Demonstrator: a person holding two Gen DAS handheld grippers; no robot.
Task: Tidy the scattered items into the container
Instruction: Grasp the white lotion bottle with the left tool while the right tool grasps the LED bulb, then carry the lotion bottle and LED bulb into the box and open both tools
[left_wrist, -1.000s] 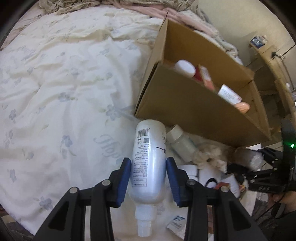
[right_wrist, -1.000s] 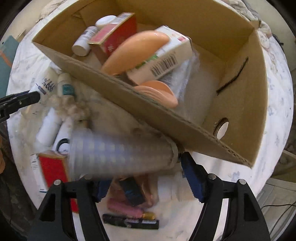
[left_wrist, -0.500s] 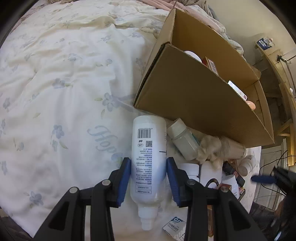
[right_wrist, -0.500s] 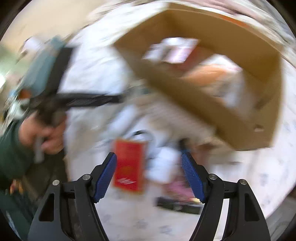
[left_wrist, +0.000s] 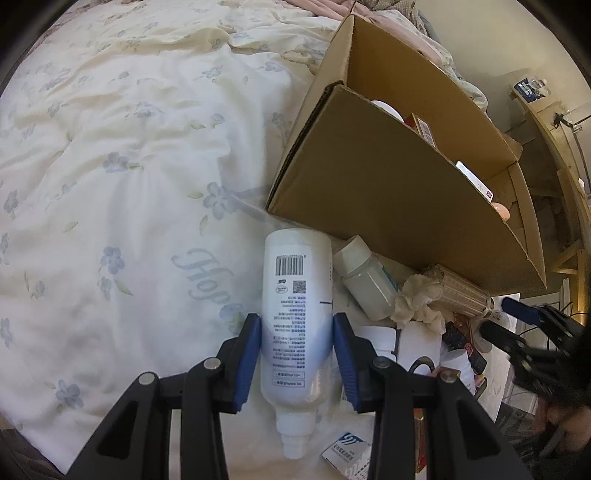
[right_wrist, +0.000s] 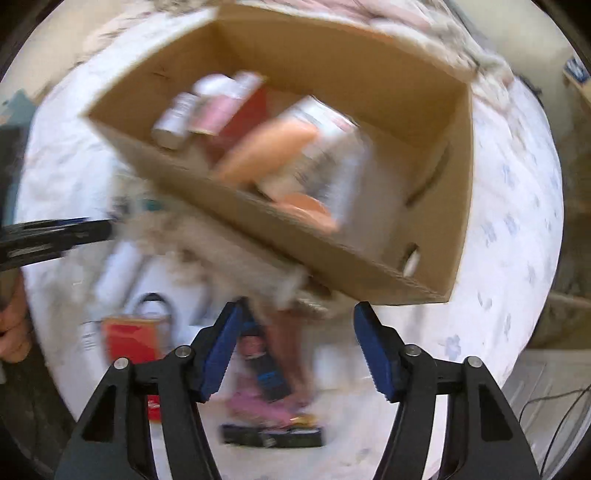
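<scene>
Our left gripper (left_wrist: 297, 354) pinches the white bottle (left_wrist: 295, 314) on the bed (left_wrist: 110, 166), near the cardboard box (left_wrist: 388, 192); our right gripper (right_wrist: 297, 350) is spread, holding nothing.

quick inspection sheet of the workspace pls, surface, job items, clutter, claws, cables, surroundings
surface: floral bedspread, rumpled.
job's things: cardboard box part filled; white bottle lying between left claw pads.
clutter: small jar, tissue wad, red box, more items, heaped beside the box.
grippers: left claw shut on white bottle; right claw open, holding nothing.
cables: wires off the bed edge.
surroundings: wooden shelf.
</scene>
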